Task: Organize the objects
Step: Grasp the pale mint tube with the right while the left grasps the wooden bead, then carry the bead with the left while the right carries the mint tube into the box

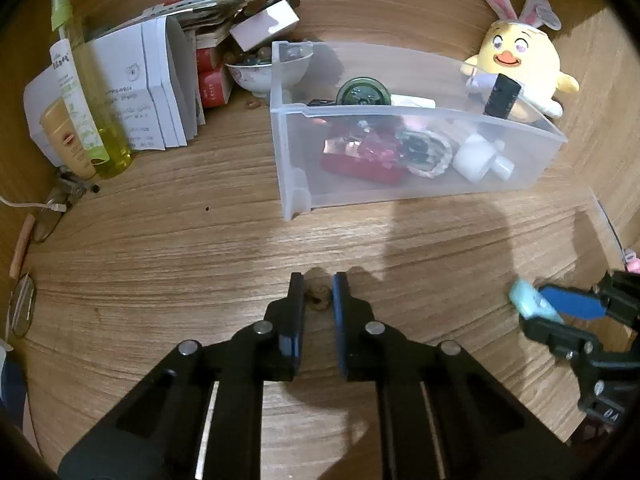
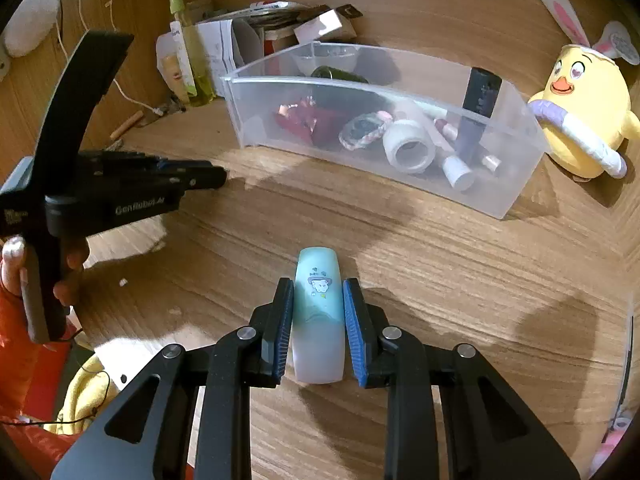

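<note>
My left gripper (image 1: 318, 280) points down at the wooden table and is shut on a small brown nut-like piece (image 1: 320, 298) that rests on the wood between its pads. My right gripper (image 2: 318, 284) is shut on a pale blue oblong case (image 2: 318, 320) with a cartoon print, both blue pads against its sides. The left wrist view shows that case (image 1: 528, 300) in the right gripper (image 1: 536, 312) at the far right. Beyond both stands a clear plastic bin (image 1: 400, 108) (image 2: 360, 84) holding several small items. The left gripper (image 2: 220, 174) shows side-on at the left of the right wrist view.
A yellow plush chick (image 1: 516, 60) (image 2: 580, 112) sits right of the bin. At back left are a yellow-green bottle (image 1: 88, 92), folded papers (image 1: 144, 80), a bowl (image 1: 260, 76) and glasses (image 1: 44, 216). A person's hand (image 2: 16, 268) holds the left gripper.
</note>
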Action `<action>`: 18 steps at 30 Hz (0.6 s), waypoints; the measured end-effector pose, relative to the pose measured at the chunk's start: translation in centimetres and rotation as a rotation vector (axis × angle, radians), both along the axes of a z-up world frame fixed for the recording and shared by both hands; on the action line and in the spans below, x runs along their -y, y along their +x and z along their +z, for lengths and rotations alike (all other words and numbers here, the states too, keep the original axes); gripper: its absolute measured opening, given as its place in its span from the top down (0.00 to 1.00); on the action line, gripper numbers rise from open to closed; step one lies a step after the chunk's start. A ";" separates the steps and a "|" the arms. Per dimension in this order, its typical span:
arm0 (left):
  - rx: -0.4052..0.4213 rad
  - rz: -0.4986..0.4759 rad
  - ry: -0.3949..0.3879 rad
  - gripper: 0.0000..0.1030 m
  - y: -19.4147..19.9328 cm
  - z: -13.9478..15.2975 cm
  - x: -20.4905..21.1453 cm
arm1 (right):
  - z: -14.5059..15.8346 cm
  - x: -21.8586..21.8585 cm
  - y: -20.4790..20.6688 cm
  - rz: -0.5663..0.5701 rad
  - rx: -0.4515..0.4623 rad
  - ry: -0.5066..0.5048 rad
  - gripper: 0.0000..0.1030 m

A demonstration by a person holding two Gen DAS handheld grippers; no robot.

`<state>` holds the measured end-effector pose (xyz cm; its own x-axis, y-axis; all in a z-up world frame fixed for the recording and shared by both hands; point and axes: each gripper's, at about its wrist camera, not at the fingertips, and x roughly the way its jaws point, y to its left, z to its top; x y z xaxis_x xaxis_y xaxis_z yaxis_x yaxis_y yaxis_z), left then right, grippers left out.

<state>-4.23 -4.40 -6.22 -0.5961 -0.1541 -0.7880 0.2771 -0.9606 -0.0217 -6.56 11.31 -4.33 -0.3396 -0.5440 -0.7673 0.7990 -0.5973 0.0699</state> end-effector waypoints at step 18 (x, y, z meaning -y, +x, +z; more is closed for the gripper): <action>-0.138 -0.010 -0.037 0.88 1.3 3.8 -1.6 | 3.0 1.0 -2.1 -0.022 -0.090 -0.060 0.78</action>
<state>-2.92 -2.77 -2.42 -0.6998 -0.1750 -0.6926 0.2640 -0.9642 -0.0231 -8.68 10.35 -1.31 -0.4178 -0.5797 -0.6995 0.7906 -0.6114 0.0344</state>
